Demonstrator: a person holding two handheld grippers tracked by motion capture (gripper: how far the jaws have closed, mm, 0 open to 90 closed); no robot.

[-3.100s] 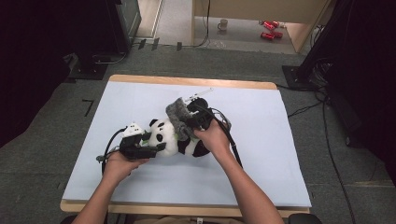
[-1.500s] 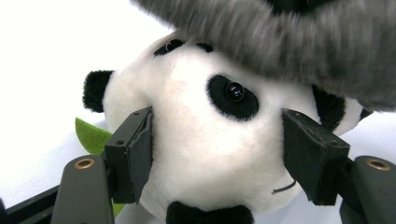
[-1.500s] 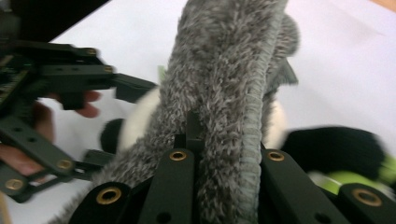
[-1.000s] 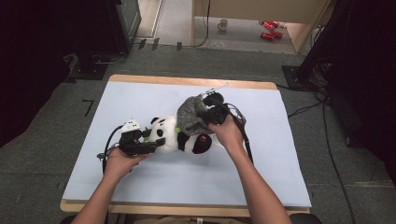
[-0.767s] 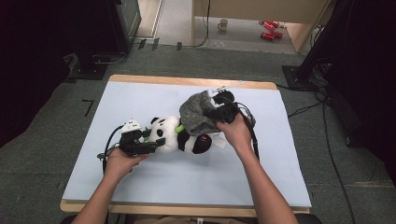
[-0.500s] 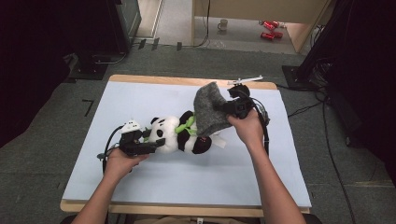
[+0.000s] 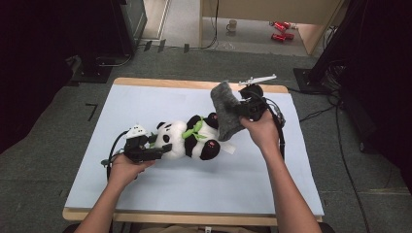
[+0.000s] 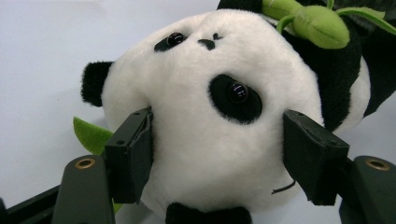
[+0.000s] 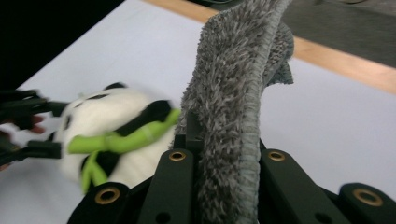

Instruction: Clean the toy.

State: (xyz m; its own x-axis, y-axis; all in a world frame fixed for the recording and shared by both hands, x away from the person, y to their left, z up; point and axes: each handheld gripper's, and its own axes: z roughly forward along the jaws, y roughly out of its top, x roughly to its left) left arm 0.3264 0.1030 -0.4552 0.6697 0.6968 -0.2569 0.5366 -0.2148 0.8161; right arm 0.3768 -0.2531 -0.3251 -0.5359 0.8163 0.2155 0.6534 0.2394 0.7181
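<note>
A black-and-white panda plush [image 7: 190,139] with a green scarf lies on its back on the pale blue mat [image 7: 160,99]. My left gripper [image 7: 161,148] is shut on its head; in the left gripper view the two jaws press into the white fur of the panda [image 8: 205,116] on either side, left gripper [image 8: 219,161]. My right gripper [image 7: 239,110] holds a grey fuzzy cloth [image 7: 226,115] up in the air beside the panda's legs. The right gripper [image 9: 223,156] pinches the hanging cloth [image 9: 236,88] between its jaws, with the panda [image 9: 116,126] lying beyond to the left.
The mat covers a wooden table whose far edge [image 7: 160,82] shows. On the floor beyond stand a mug [image 7: 232,24] and red cans [image 7: 279,30]. Black stands flank the table's far corners. Cables trail off the right side.
My right gripper has lifted the grey cloth off the panda and carried it right and away, uncovering the body. The left gripper has stayed on the head.
</note>
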